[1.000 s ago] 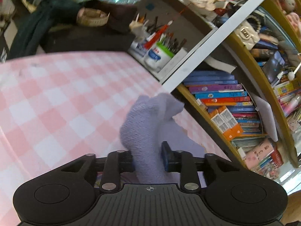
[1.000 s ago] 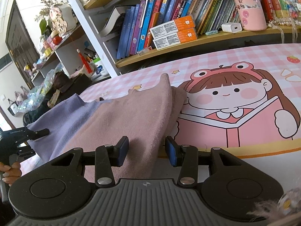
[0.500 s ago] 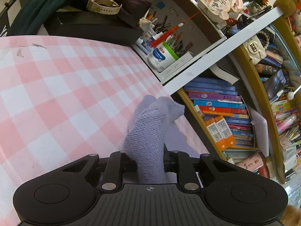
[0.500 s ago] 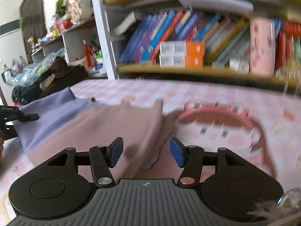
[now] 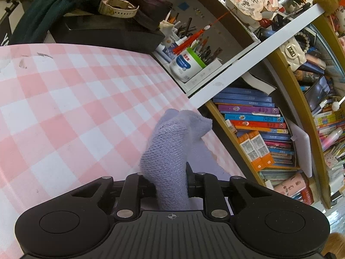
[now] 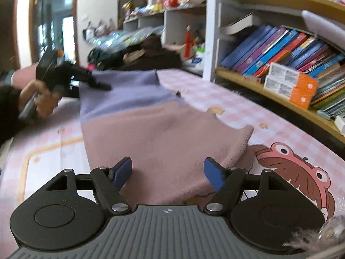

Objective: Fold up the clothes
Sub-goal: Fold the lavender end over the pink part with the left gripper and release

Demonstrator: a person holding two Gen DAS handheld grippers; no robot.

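A knit garment, lilac at one end and dusty pink at the other [image 6: 151, 133], lies spread on the pink checked tablecloth [image 6: 226, 101]. My left gripper [image 5: 170, 181] is shut on a bunched lilac corner [image 5: 170, 151] and holds it just above the cloth. In the right wrist view the left gripper [image 6: 94, 82] pinches the far lilac edge. My right gripper [image 6: 168, 170] is open wide, its blue pads on either side of the pink end, above it and not holding it.
A bookshelf [image 6: 280, 69] full of books runs along the table's far side. A pen holder tub [image 5: 185, 64] and a dark box [image 5: 103, 32] with a watch and dark cloth stand at the table's end. A cartoon print [image 6: 291, 166] covers the cloth on the right.
My right gripper has opened wider and swung left over the pink end. My left gripper stays shut on the lilac corner and has shifted a little with it.
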